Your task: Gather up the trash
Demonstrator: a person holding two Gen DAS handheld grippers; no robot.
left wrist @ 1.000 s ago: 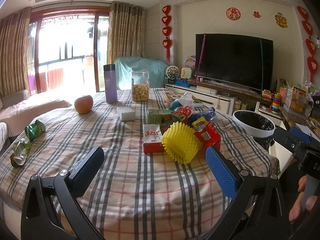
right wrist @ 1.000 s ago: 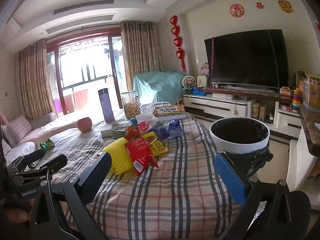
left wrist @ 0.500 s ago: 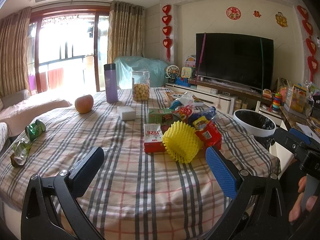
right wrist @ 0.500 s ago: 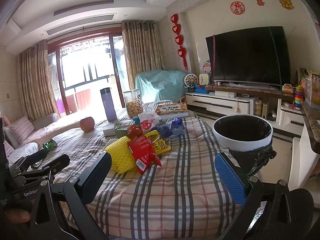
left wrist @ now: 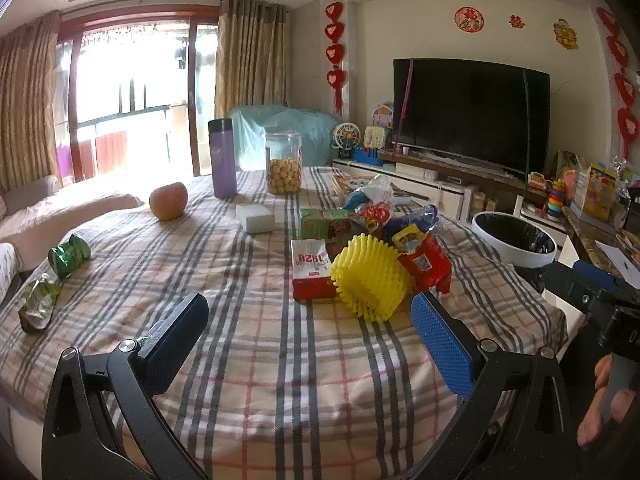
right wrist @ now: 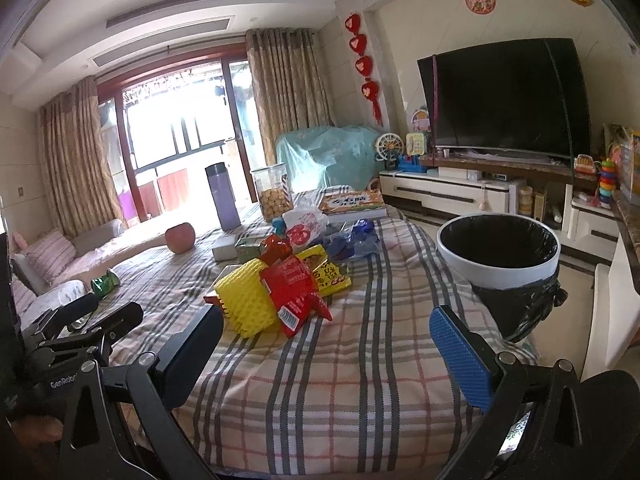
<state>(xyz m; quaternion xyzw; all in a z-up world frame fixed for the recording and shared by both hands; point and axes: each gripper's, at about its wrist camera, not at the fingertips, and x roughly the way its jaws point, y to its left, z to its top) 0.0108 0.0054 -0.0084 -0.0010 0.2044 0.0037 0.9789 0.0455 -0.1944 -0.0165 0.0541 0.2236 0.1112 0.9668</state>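
Left wrist view shows the left gripper (left wrist: 308,336) spread wide above the plaid cloth (left wrist: 256,360), grasping nothing; the trash pile (left wrist: 372,256), with its yellow net (left wrist: 370,282) and red wrapper (left wrist: 428,262), lies just ahead; the right gripper (right wrist: 328,348) is likewise spread and bare, the pile (right wrist: 288,280) ahead-left, the bin (right wrist: 498,250) beside the table's right edge; two green wrappers (left wrist: 54,276) lie well apart.

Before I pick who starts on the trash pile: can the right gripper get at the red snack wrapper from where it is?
Probably yes. The right gripper is open and empty, with only bare plaid tablecloth between it and the red snack wrapper, which lies on top at the pile's near edge, against the yellow foam net.
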